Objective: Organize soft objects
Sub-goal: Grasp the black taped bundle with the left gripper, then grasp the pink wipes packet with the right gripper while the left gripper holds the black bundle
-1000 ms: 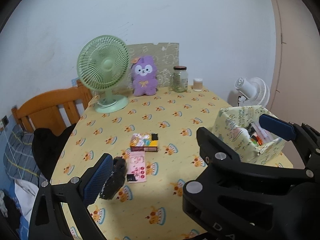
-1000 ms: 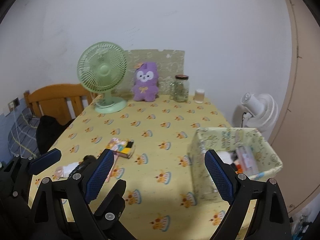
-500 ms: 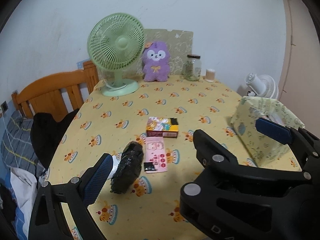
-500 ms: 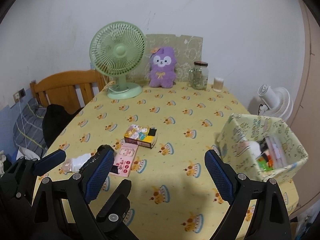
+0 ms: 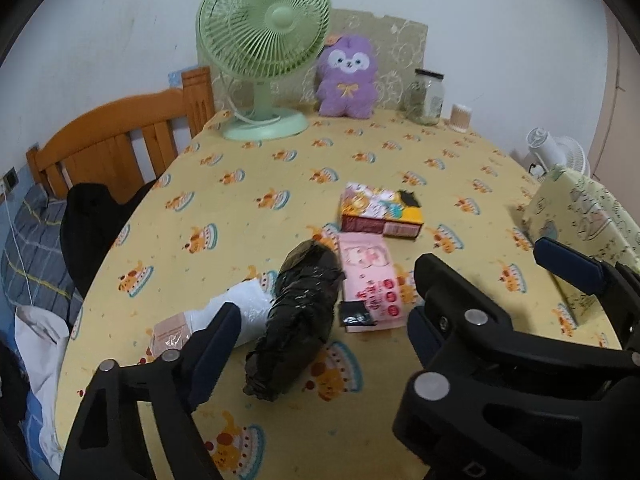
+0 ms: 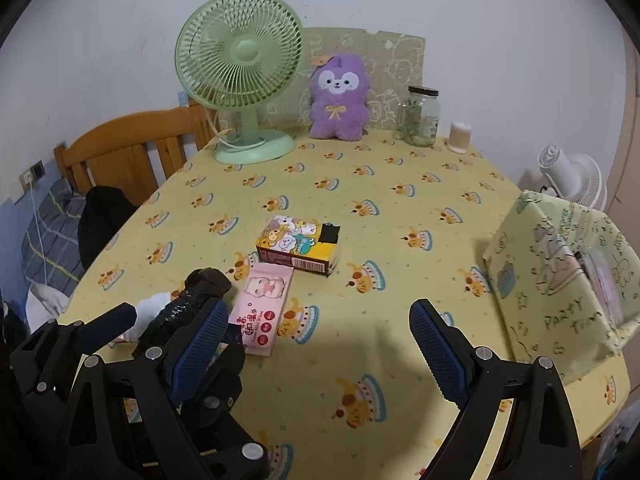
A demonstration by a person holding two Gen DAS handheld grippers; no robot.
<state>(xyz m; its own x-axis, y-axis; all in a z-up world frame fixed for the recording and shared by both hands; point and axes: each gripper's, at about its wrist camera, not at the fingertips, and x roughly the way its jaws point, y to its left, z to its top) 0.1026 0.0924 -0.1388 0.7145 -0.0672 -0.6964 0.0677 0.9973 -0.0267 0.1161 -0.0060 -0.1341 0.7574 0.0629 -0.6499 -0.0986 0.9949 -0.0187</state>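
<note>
A black crinkled bag (image 5: 298,312) lies on the yellow tablecloth (image 5: 280,168), with a white plastic packet (image 5: 224,316) at its left and a pink wipes pack (image 5: 370,280) at its right. A cartoon-printed box (image 5: 380,210) lies just beyond. A purple plush toy (image 5: 348,78) sits at the far edge. My left gripper (image 5: 392,320) is open and empty, above the bag and wipes. My right gripper (image 6: 320,344) is open and empty, right of the wipes pack (image 6: 264,304). The black bag (image 6: 188,300) shows behind the left gripper there.
A patterned storage box (image 6: 560,276) stands at the table's right edge. A green fan (image 6: 240,68), a glass jar (image 6: 420,116) and a small cotton-swab tub (image 6: 459,138) stand along the back. A wooden chair (image 6: 128,152) with dark clothing is at left. A white fan (image 6: 572,176) stands right.
Both grippers have moved left and down toward the items in the table's middle. The storage box has slid to the right edge of both views. The white packet has come into the left view.
</note>
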